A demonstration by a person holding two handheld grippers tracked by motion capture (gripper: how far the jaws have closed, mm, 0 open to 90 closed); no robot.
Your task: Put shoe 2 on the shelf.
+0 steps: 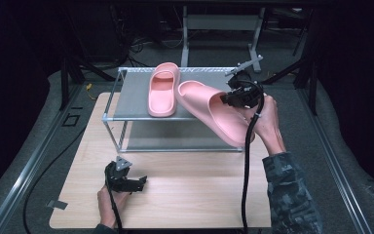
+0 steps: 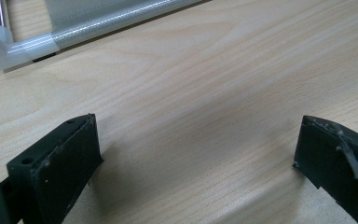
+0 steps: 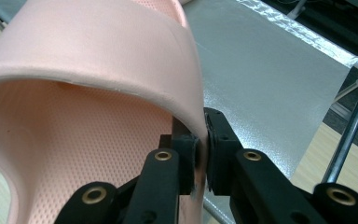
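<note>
The held pink slipper [image 1: 212, 109] hangs tilted over the rack's top shelf [image 1: 136, 100], its long axis running diagonally from the shelf's middle toward the near right, one end up on the shelf side and the other down past the front edge. The right claw [image 1: 229, 97] pinches the slipper's strap edge between closed jaws. A second pink slipper [image 1: 163, 90] lies flat on the shelf just beside it, lengthwise front to back. The left claw [image 1: 135, 184] rests wide apart on the tabletop [image 1: 185, 195], holding nothing.
</note>
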